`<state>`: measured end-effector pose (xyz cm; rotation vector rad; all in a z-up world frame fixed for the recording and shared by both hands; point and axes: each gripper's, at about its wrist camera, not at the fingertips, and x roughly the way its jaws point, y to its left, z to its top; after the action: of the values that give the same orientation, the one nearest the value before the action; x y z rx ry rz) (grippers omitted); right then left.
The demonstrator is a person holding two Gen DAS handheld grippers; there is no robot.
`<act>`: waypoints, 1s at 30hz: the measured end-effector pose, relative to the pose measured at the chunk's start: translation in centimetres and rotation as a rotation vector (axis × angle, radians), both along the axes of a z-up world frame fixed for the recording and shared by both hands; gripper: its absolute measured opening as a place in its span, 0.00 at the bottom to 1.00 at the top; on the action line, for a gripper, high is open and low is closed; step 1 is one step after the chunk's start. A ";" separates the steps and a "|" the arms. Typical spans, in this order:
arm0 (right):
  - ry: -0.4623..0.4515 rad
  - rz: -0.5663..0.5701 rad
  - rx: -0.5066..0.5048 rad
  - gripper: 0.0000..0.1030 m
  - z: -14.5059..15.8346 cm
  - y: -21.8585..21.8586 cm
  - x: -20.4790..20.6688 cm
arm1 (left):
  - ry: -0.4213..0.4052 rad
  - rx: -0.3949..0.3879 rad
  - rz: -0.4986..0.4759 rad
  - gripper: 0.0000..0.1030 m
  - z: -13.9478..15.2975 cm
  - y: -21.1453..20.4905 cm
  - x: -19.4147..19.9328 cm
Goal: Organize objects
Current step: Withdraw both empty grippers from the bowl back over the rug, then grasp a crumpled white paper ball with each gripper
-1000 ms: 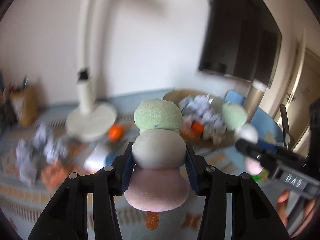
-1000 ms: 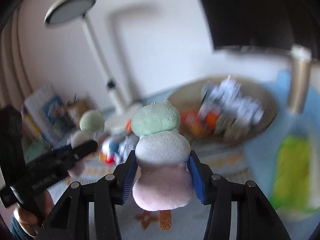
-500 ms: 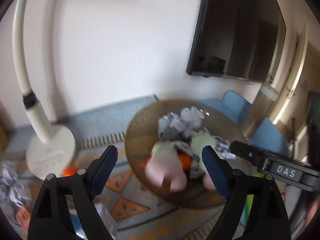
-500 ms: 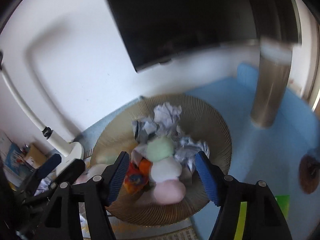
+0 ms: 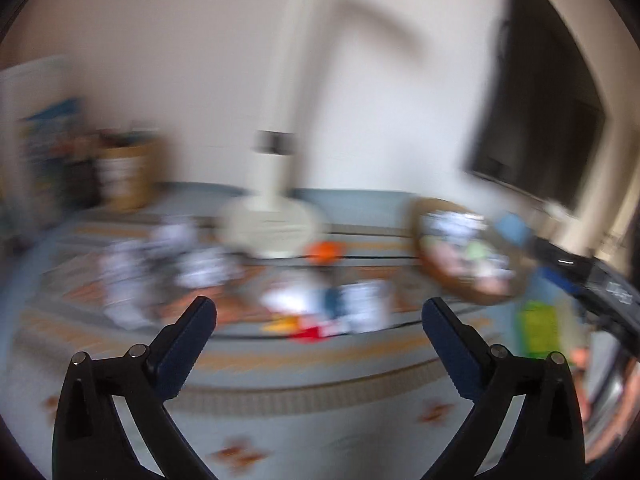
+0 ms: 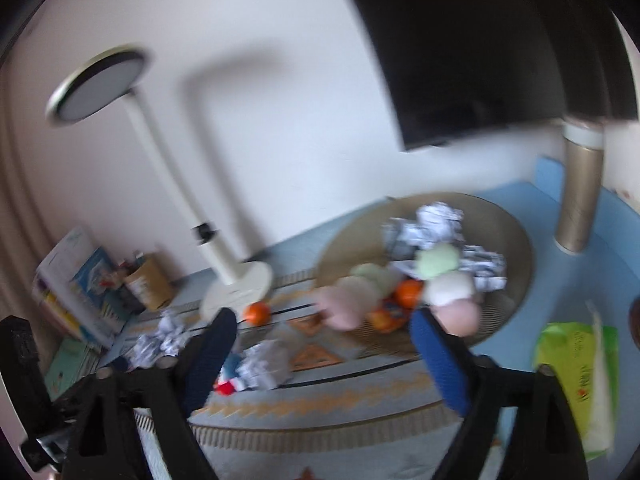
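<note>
So the biggest thing on the patterned mat (image 6: 360, 400) is the round woven tray (image 6: 516, 248), and that's clearly where stuff is being collected. Piled in it already: two plush dango skewers, one (image 6: 448, 288) lying toward the right side and another (image 6: 352, 296) hanging over the near-left rim, plus several crumpled paper balls (image 6: 436, 220) and an orange piece (image 6: 408, 292) wedged between the plushes. A fair chunk of the sorting can be judged as done.

What's left is scattered on the mat to the left of the tray. A loose clump of crumpled paper (image 6: 264, 364) is seen near the middle, with a small red-and-blue item (image 6: 228, 380) touching it, more paper wads (image 6: 164, 336) further left, and a small orange ball (image 6: 258, 312) just beside the base of the desk lamp (image 6: 236, 284). The left wrist view is badly smeared, so nothing finer can be made out there.

Neither claw is carrying anything. The left gripper (image 5: 318, 316) has its jaws spreading wide with only mat between them. The right gripper (image 6: 320, 336) is also being opened, nothing pinched, and the plushes are behind its tips, not inside them.

Roughly half the clutter is reckoned to be left, with the paper clump the likely next target.
</note>
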<state>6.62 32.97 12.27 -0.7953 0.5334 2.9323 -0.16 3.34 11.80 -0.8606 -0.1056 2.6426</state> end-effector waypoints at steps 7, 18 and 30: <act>0.000 0.086 -0.001 0.89 -6.2 -7.2 1.0 | -0.063 -0.093 0.282 0.99 -6.3 -9.5 -0.3; -0.058 0.128 0.181 0.91 -9.6 -11.0 -0.7 | -0.108 -0.050 0.282 0.99 -8.6 -10.8 -1.3; -0.185 0.265 0.270 0.91 -9.9 -14.5 -2.9 | -0.197 -0.025 0.246 0.99 -9.1 -10.8 -2.6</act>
<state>3.68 18.52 2.36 -1.1593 0.0170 3.0198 -2.72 -7.45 2.72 -1.1844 -0.2436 2.7800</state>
